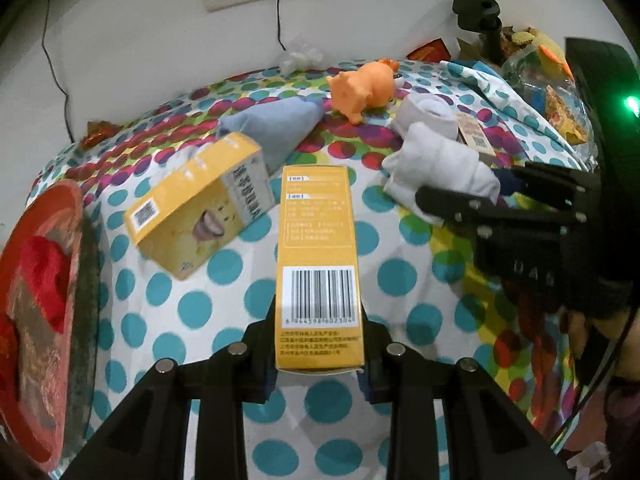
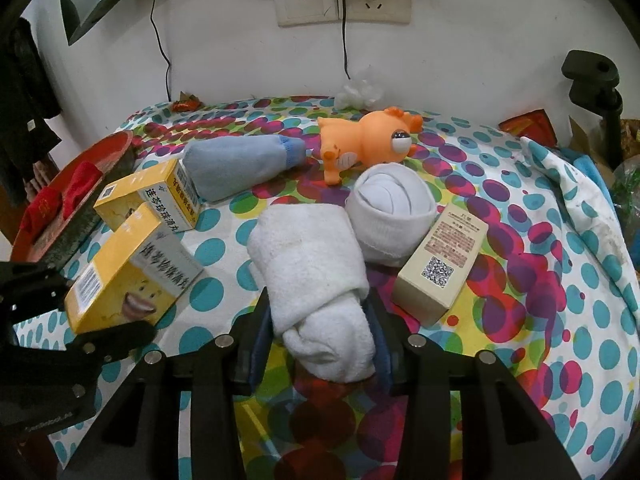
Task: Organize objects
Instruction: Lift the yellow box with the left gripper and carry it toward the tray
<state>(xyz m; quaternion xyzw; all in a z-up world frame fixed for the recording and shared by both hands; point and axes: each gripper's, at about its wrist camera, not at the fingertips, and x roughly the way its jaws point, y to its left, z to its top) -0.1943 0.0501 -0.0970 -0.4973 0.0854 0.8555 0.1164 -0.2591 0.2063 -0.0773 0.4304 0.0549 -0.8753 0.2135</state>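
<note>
The left gripper (image 1: 320, 364) has its fingers closed on the long sides of a tall yellow cardboard box with a barcode (image 1: 318, 268), which it holds clear above the tabletop under a polka-dot cloth (image 1: 400, 272). A second yellow cardboard box with a cartoon face (image 1: 200, 216) lies tilted just to its left, near a red round tray (image 1: 60, 216) at the cloth's left edge.

The right gripper (image 2: 320, 354) has its fingers set narrowly around the near end of a rolled white towel (image 2: 312, 272) lying on the cloth; the blue pads touch the roll on both sides. Just behind the towel sits a rolled white sock bundle (image 2: 390, 208), and beside that lies a beige cardboard box with a QR code (image 2: 440, 260). Farther back are a light blue rolled cloth (image 2: 244, 164) and an orange rubber toy animal (image 2: 364, 140) lying on its side, near the white wall with sockets (image 2: 344, 4).
</note>
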